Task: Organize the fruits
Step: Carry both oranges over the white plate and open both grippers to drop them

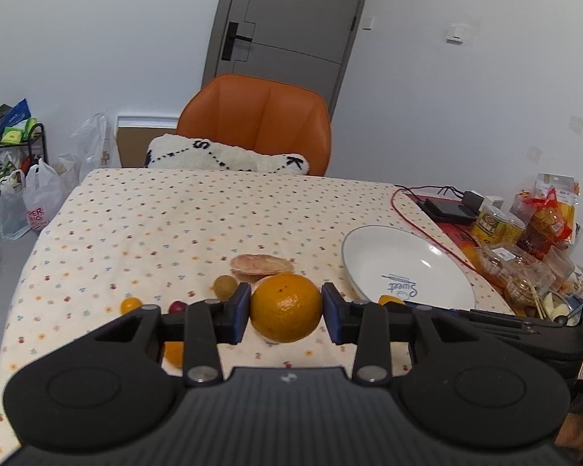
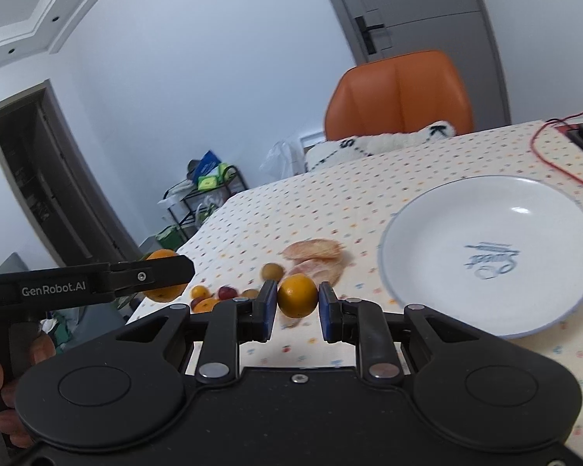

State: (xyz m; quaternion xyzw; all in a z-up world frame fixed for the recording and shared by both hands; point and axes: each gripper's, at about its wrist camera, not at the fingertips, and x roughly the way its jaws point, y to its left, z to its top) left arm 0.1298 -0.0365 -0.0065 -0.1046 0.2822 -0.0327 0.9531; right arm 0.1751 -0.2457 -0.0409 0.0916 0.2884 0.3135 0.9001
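Note:
My left gripper (image 1: pixel 286 299) is shut on a large orange (image 1: pixel 286 316), held just above the dotted tablecloth. The right wrist view shows the same orange (image 2: pixel 163 289) at the left, in that gripper (image 2: pixel 182 270), which a hand holds. My right gripper (image 2: pixel 297 294) is shut on a small orange (image 2: pixel 297 301), lifted a little off the cloth to the left of the white plate (image 2: pixel 524 209). Seen from the left wrist, that small orange (image 1: pixel 390 299) hangs at the plate's (image 1: pixel 384 248) near rim. The plate holds no fruit.
Peeled citrus segments (image 1: pixel 261 265) lie behind the large orange. Several small fruits lie left of them: a greenish one (image 1: pixel 224 286), an orange one (image 1: pixel 131 304), a red one (image 1: pixel 178 306). An orange chair (image 1: pixel 256 120) stands at the far side. Snack packets (image 1: pixel 524 229) and cables crowd the right edge.

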